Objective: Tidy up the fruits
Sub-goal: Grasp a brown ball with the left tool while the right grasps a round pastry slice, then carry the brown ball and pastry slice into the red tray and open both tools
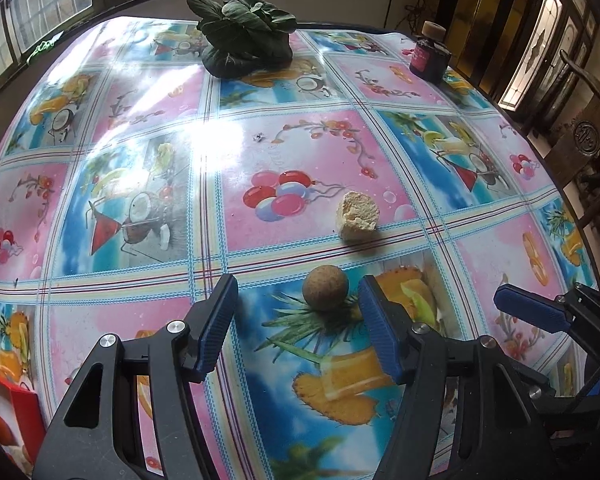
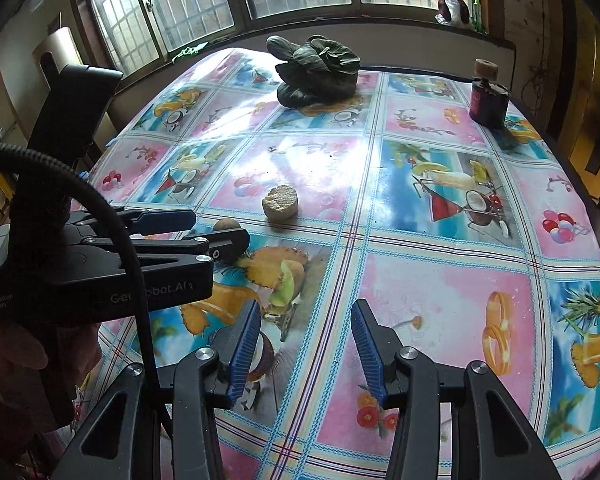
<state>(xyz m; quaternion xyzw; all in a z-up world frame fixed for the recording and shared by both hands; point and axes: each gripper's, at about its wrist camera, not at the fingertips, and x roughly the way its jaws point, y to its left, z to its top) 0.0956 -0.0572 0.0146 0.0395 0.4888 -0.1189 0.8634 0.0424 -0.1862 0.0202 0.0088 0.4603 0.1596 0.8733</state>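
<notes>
Hovered low over the tabletop: left gripper, spread wide, holding nothing, aimed at a brown round fruit lying on the cloth just ahead, nearer the right finger, touching neither. Further on, a pale cut chunk, possibly fruit or bread, hard to say. Beyond that, a bunch of dark greens near the far edge, and a dark jar with a cork-like lid at the far right.

Right gripper likewise wide apart and empty, held over bare cloth, well apart from any fruit.

Judged barely begun: nothing grasped, nothing gathered, fruit and chunk loose and apart. Likely left: closing on the fruit, then carrying it to wherever it belongs.

Seen only from the left wrist: a red box printed with an orange at the near left edge, perhaps the destination. Seen only from the right wrist: the left gripper side-on, fruit mostly hidden behind its finger, and the chunk as a flat-topped round.
</notes>
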